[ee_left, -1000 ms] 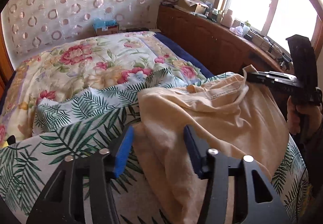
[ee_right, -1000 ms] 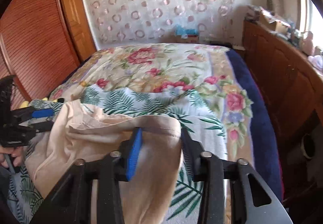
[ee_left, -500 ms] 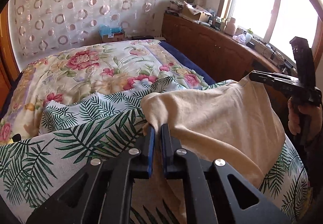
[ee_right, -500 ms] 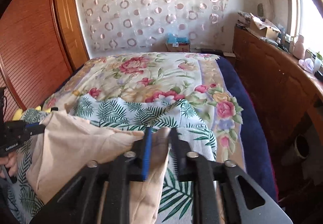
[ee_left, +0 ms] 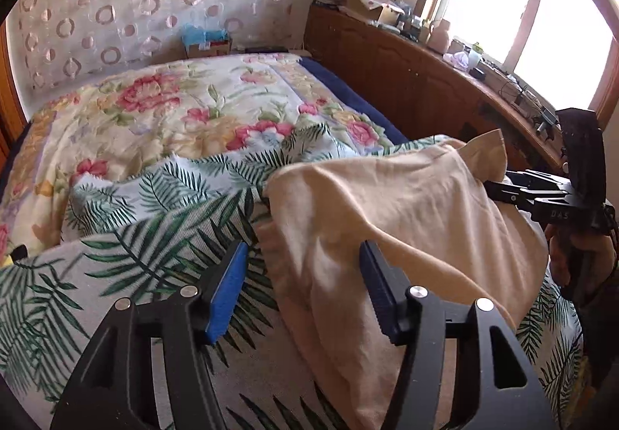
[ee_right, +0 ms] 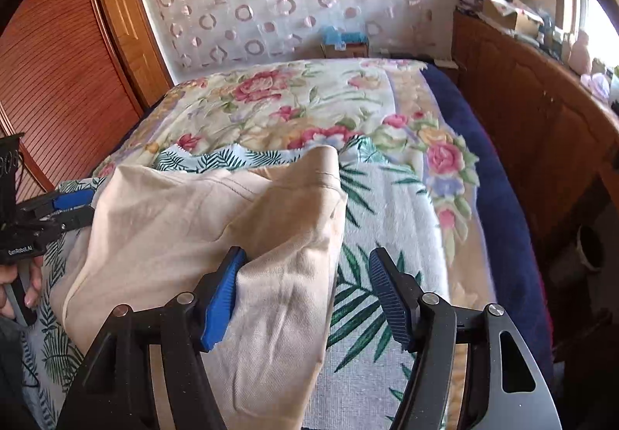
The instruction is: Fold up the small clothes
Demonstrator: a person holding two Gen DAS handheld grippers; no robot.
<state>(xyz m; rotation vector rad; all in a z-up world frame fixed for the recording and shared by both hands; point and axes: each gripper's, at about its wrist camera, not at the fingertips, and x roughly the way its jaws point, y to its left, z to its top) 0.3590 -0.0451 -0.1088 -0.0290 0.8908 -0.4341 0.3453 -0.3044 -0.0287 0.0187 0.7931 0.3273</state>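
A cream garment point(ee_left: 406, 213) lies folded over on the palm-leaf sheet point(ee_left: 127, 267) at the near end of the bed. My left gripper point(ee_left: 301, 286) hovers at the garment's left edge; its jaws are opening, and the cloth lies slack between them against the right pad. The right gripper point(ee_right: 307, 294) sits over the garment's point(ee_right: 185, 221) right edge, jaws opening, with the cloth loose beside the left pad. Each gripper shows in the other view: the right one point(ee_left: 491, 190) at the cloth's far corner, the left one point(ee_right: 87, 207) at its left side.
A floral quilt point(ee_right: 294, 108) covers the far half of the bed, with a dark blue blanket point(ee_right: 499, 190) along its right side. A wooden cabinet point(ee_left: 418, 81) with clutter on top runs under the window. Wooden slatted doors point(ee_right: 58, 81) stand left.
Half a second ago both grippers were pinched on the cloth's edges and held it up. Both have since opened, and the garment has settled onto the sheet.
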